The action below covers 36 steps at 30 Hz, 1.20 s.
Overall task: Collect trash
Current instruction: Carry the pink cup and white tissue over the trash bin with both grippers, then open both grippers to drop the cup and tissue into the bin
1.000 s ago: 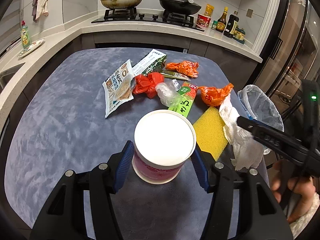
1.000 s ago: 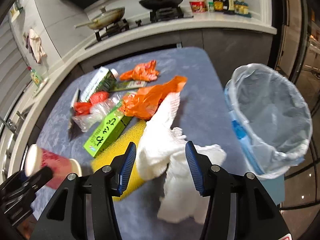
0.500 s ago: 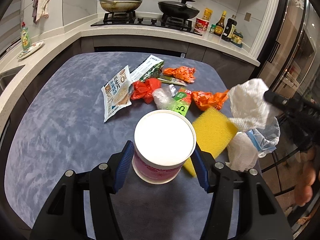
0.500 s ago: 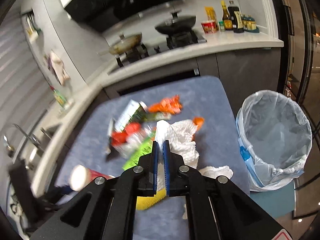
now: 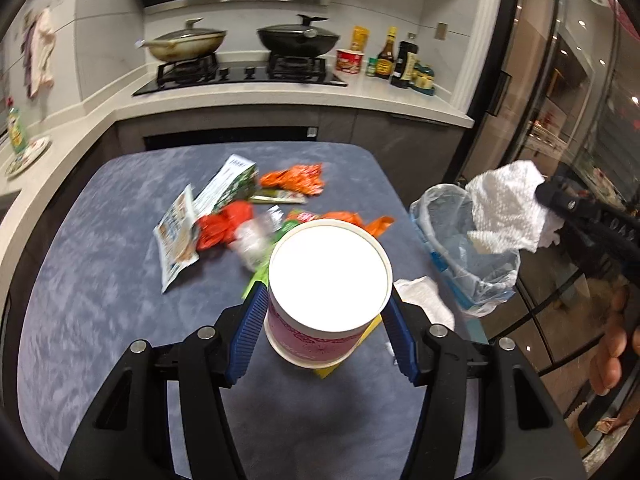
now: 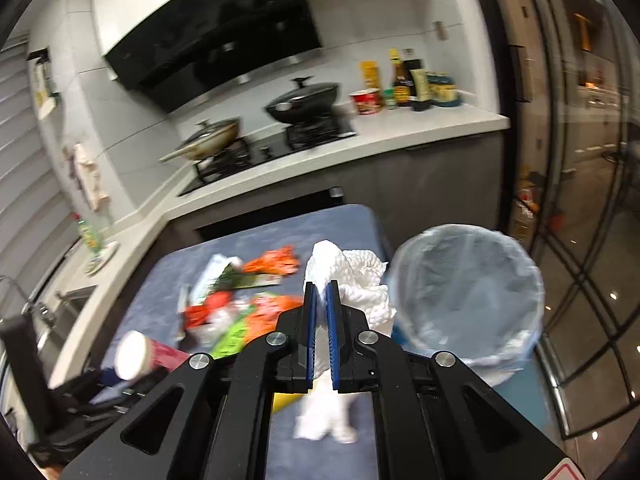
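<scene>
White paper towel (image 6: 352, 276) pinched in right claw (image 6: 321, 296)

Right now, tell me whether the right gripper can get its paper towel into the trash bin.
Probably yes. The right gripper is shut on the paper towel, held up beside the lined trash bin, whose mouth is open with nothing between. The left gripper, around the cup, is well aside.

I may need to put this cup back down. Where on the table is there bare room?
The blue-grey table is bare along its left side, left of the printed packet, and on the near strip under the left claw. The middle is crowded with wrappers; the right edge holds a paper towel beside the bin.
</scene>
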Each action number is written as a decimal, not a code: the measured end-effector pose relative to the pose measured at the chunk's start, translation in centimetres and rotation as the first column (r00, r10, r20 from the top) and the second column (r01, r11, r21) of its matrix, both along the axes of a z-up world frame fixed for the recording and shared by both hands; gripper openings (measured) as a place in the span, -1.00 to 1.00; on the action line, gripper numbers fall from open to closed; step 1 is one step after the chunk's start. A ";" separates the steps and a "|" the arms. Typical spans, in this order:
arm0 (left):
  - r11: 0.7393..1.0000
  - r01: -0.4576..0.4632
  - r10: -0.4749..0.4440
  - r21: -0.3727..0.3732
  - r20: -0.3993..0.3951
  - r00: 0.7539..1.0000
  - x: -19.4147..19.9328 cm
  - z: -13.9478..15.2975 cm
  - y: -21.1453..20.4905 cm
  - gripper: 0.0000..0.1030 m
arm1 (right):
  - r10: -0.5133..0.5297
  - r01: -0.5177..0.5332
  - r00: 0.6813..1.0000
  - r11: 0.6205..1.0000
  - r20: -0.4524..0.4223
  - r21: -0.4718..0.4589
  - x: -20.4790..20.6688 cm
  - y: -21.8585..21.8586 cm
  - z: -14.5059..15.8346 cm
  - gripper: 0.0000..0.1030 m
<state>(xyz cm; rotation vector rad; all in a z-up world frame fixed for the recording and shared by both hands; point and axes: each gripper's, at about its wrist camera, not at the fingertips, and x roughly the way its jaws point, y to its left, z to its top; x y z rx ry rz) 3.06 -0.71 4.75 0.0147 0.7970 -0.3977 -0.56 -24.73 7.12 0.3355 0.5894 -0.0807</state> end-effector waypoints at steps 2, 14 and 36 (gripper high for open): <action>0.999 0.038 -0.038 -0.007 0.005 0.999 0.5 0.4 -1.6 0.06 | -0.039 0.039 0.999 0.999 -0.019 -0.002 0.0 -1.8 -0.9 -0.89; 0.964 0.265 -0.264 -0.029 0.031 0.964 4.8 -0.1 -15.1 0.06 | -0.203 0.204 0.971 0.979 -0.122 -0.012 2.1 -12.5 -5.8 -0.89; 0.945 0.325 -0.326 -0.025 -0.053 0.944 9.5 -6.1 -27.8 0.44 | -0.259 0.267 0.948 0.964 -0.186 0.016 5.8 -19.0 -10.7 -0.43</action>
